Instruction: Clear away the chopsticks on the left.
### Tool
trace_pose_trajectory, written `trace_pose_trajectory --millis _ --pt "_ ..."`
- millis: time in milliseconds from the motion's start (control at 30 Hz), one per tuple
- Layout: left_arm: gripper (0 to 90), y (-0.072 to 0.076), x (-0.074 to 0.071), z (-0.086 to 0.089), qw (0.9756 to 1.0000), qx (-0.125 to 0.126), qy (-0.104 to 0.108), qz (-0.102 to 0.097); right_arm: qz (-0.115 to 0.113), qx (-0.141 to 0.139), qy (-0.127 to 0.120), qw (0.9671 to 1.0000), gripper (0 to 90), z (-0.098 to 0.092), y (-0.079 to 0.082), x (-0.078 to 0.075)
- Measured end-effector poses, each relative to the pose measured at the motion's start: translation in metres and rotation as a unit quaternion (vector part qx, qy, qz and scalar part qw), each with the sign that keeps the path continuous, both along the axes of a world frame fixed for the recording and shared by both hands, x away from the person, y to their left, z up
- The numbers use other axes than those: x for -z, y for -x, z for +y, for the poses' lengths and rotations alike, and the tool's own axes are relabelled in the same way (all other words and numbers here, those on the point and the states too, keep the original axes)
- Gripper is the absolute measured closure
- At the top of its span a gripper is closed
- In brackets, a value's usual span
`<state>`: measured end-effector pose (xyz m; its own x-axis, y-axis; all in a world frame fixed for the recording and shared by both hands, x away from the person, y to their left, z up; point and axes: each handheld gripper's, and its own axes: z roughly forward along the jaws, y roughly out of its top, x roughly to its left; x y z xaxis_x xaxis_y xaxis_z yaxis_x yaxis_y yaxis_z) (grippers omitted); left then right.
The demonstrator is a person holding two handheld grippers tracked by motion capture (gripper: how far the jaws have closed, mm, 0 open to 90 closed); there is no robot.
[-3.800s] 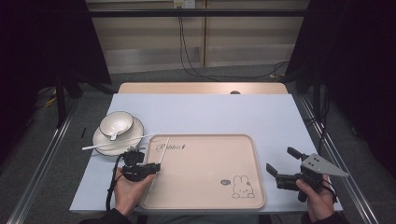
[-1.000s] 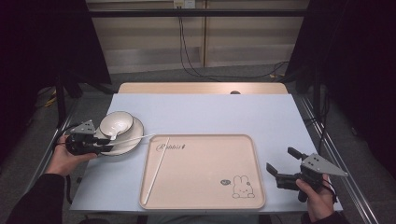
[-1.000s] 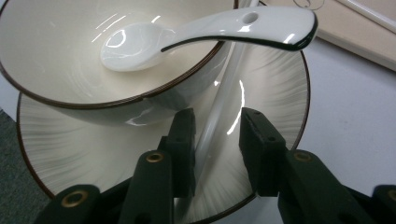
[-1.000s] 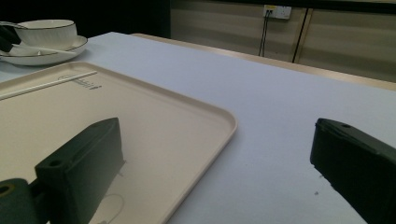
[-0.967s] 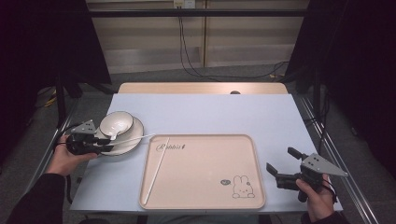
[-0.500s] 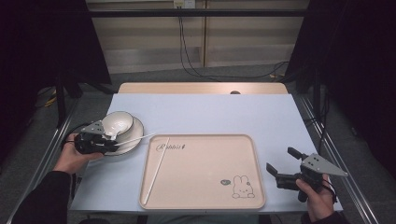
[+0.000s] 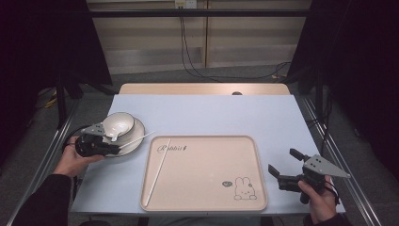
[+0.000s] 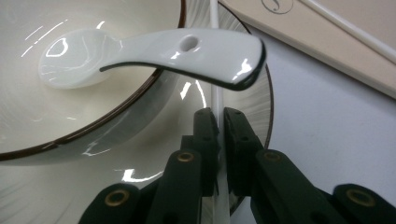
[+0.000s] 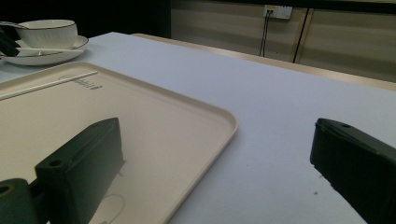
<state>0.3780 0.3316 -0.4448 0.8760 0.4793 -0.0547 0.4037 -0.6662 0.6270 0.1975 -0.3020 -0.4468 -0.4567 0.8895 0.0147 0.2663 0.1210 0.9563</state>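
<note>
You have one tray (image 7: 207,188), two white chopsticks (image 7: 156,173), one bowl (image 7: 118,124), one saucer (image 7: 134,141) and one spoon (image 8: 154,51).

Bench (image 7: 226,113): pale blue top, with a strip of bare wood along its far edge. Directly on it lie two items. A beige rectangular tray (image 7: 207,197) with a rabbit print sits at the near centre, close to the front edge. A white saucer (image 7: 134,136) with a dark rim rests at the near left, just beside the tray's far left corner.
</note>
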Motion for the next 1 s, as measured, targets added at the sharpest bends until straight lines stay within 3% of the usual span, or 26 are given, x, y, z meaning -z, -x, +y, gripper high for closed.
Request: trace_pose_trajectory --millis 433,600,1000 --pt "84.7 0.014 -0.012 -0.003 0.9987 -0.022 0.039 0.025 -0.002 -0.003 0.001 1.0000 2.3 0.000 0.000 0.000" --pt "84.7 0.021 -0.016 -0.003 0.9970 -0.035 0.058 0.036 -0.002 -0.005 0.001 1.0000 2.3 0.000 0.000 -0.001" --pt "84.8 0.042 -0.025 -0.011 0.9930 -0.073 0.079 0.050 -0.003 -0.004 0.002 1.0000 2.3 0.000 0.000 -0.001"
